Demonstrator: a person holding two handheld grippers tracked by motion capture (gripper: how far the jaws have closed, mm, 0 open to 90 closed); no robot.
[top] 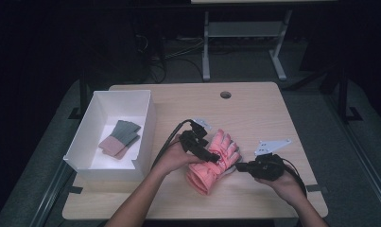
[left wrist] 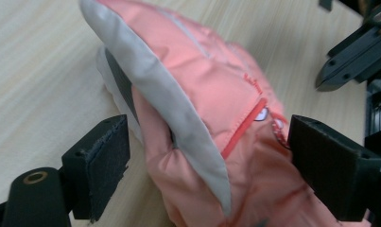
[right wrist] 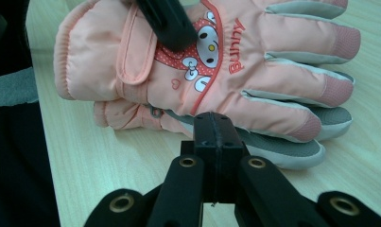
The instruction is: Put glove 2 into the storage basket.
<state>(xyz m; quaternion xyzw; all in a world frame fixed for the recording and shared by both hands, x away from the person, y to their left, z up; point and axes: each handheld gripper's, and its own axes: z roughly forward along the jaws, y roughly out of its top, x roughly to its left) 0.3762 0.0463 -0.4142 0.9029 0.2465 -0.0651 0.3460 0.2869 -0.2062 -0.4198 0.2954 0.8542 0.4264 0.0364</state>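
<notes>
A pale wooden tabletop (top: 254, 101) carried a white rectangular open box (top: 145, 127) at its left, holding folded green and pink cloths (top: 119, 138). Right of the box, towards the near edge, lay a pair of padded salmon-pink ski gloves (top: 212, 163), stacked, fingers pointing far. The left hand-held gripper (top: 212, 156) sat over the gloves, jaws spread wide on either side of the pair, pads clear of the fabric. The right hand-held gripper (top: 241, 166) rested just right of the gloves, jaws pressed together on nothing.

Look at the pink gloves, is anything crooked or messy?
A little. The two pink gloves are stacked unevenly on the table: the bottom one's grey palm side sticks out past the top one. The other gloves lie neatly inside the white box.
</notes>
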